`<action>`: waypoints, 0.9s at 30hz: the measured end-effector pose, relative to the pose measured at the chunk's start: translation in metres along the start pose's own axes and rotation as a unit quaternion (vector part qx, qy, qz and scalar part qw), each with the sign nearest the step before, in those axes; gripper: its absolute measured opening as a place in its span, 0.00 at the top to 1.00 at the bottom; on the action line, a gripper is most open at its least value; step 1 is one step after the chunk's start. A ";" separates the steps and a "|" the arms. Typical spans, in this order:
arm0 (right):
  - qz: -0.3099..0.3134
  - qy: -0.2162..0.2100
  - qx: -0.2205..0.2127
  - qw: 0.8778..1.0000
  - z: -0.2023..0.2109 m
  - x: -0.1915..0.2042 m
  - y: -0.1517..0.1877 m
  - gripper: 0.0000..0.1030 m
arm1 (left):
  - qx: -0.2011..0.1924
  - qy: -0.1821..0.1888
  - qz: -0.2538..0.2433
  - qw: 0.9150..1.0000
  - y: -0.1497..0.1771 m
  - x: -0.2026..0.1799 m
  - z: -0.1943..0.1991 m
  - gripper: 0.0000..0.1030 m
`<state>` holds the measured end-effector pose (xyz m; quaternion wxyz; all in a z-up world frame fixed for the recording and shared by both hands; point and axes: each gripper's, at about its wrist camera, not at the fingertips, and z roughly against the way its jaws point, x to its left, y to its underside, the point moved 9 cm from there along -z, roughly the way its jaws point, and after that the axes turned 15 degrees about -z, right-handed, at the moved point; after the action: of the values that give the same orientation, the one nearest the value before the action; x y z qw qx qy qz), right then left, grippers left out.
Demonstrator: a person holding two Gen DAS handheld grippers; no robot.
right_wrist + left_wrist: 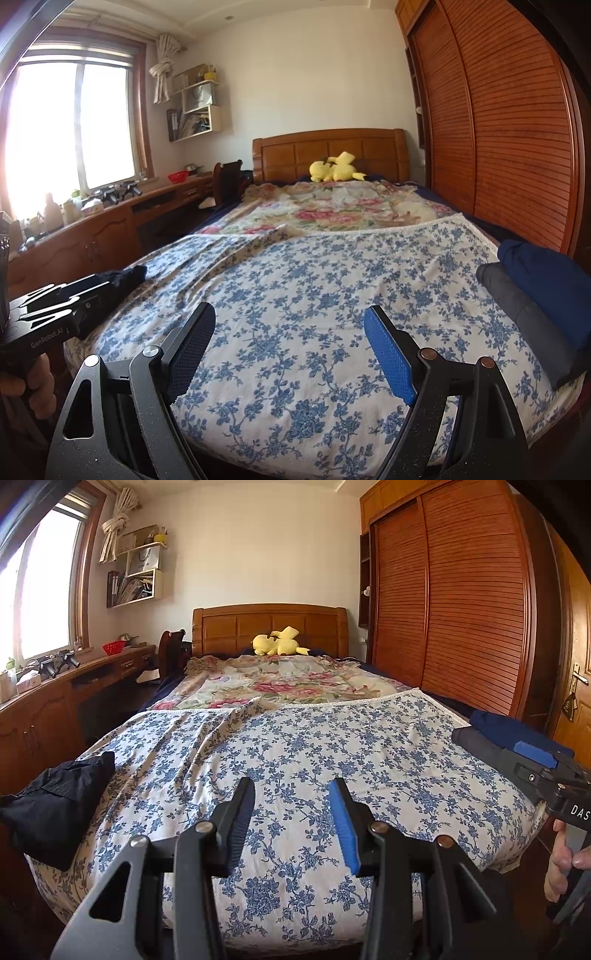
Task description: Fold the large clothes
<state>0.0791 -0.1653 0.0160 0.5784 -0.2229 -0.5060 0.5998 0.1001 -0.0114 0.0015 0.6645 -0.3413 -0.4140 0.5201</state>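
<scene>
Between garments; both of my grippers empty over the bed (pixel 295 738)

Folded stack (pixel 535 291) lies right; black garment (pixel 55 805) left, unfolded; left gripper (pixel 291 823) half spread; right gripper (pixel 290 350) spread wide.

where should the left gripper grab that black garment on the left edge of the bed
Probably the upper corner of the black garment, which sticks up towards the blue floral sheet and offers a free edge. Come in from the bed side, low over the sheet; the rest is bunched and droops over the mattress edge. The left gripper is open and empty.
</scene>
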 end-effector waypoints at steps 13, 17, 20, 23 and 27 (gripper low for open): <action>0.001 -0.001 -0.003 1.000 0.002 0.003 -0.001 0.18 | -0.005 0.001 -0.004 1.000 -0.003 -0.004 0.005 0.60; 0.003 -0.001 -0.005 1.000 0.003 0.004 -0.002 0.18 | -0.007 0.001 -0.006 1.000 -0.004 -0.005 0.006 0.60; 0.003 -0.001 -0.005 1.000 0.003 0.004 -0.002 0.18 | -0.007 0.001 -0.005 1.000 -0.004 -0.005 0.006 0.60; 0.002 -0.002 -0.005 1.000 0.003 0.005 -0.003 0.18 | -0.006 0.001 -0.006 1.000 -0.004 -0.005 0.007 0.60; 0.002 0.000 -0.007 1.000 0.003 0.004 -0.003 0.18 | -0.007 0.001 -0.006 1.000 -0.004 -0.005 0.007 0.59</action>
<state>0.0770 -0.1629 0.0209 0.5755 -0.2276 -0.5097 0.5977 0.0952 -0.0169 0.0068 0.6653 -0.3440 -0.4191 0.5133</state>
